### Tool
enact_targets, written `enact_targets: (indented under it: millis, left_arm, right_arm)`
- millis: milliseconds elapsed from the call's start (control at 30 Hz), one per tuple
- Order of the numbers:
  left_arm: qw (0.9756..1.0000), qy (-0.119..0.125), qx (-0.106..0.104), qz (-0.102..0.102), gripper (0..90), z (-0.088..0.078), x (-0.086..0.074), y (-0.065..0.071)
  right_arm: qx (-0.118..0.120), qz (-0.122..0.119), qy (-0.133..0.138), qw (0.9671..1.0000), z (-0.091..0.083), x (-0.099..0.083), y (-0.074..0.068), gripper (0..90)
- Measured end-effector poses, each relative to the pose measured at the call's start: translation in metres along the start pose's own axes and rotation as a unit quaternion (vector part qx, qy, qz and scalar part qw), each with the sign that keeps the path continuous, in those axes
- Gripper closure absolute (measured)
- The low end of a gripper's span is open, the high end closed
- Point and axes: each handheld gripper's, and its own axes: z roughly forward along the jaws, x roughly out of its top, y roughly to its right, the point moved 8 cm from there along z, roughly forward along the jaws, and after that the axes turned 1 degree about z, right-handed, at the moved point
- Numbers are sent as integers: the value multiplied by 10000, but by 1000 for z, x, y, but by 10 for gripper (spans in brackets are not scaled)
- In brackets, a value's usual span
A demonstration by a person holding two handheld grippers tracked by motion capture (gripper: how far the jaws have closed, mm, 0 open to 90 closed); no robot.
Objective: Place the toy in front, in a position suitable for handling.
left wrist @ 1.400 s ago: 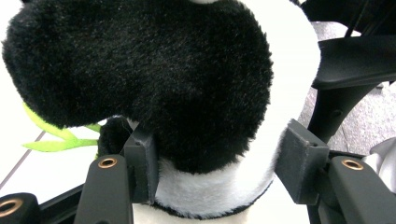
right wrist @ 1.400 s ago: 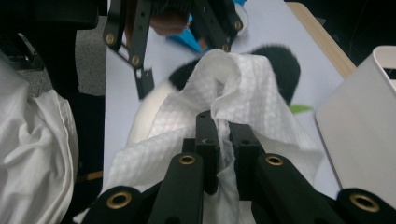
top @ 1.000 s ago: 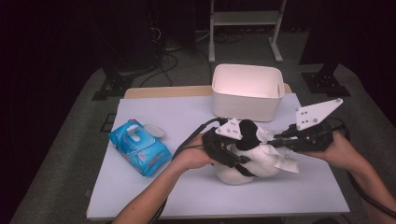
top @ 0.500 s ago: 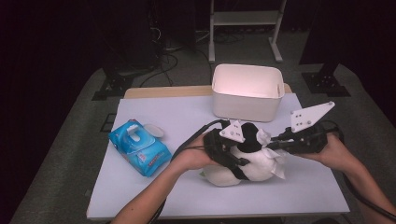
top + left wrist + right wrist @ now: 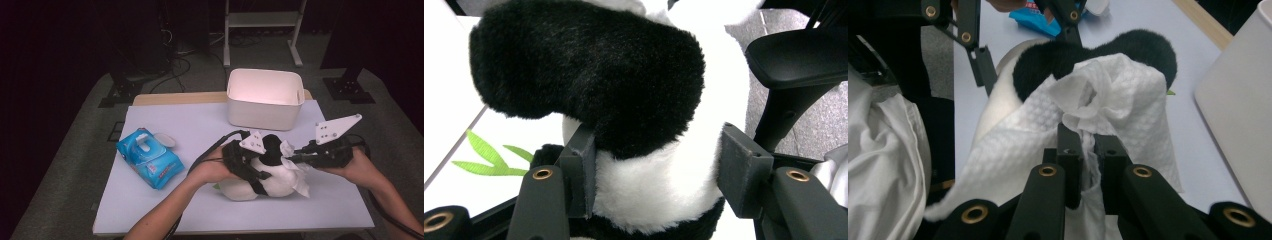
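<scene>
On the pale table (image 5: 150,215) in a dark room, the plush panda (image 5: 265,180) lay near the front, right of the blue wipes pack (image 5: 150,160). The left gripper (image 5: 248,160) clamped its body half-open; the right gripper (image 5: 300,159), closed on a white wipe (image 5: 1108,100), had lowered it onto the panda, so wiping was likely beginning.

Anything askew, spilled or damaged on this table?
Nothing damaged or spilled. The plush panda lies on its side, and the wipes pack sits askew with its lid flap open.

The right tongs (image 5: 292,159) have come in from the panda's side and sunk a little, bringing the white wipe (image 5: 296,172) onto the panda plush toy (image 5: 265,182); the plush has rolled slightly toward the person.
</scene>
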Motion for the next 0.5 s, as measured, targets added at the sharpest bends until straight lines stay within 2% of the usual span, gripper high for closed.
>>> enact_targets:
  millis: [100, 200, 267, 333, 500]
  left_arm:
    - [10000, -83, 4, 38, 410, 6, 3, 0]
    - [10000, -39, -28, -4, 406, 13, 5, -1]
    - [10000, -54, -26, -37, 400, 18, 5, -1]
    - [10000, -56, -37, -56, 387, 22, 5, -2]
    - [10000, -18, -31, -69, 325, 28, 8, -1]
  right_arm:
    - [-10, 12, 54, 10000, -1, 1, 0, 837]
    - [17, 18, 181, 9998, -3, 5, 1, 837]
    - [16, -14, 146, 9999, -1, 5, 0, 837]
    - [-33, 8, 28, 10000, 1, 0, 2, 837]
    - [-14, 282, 35, 9996, -2, -18, 6, 837]
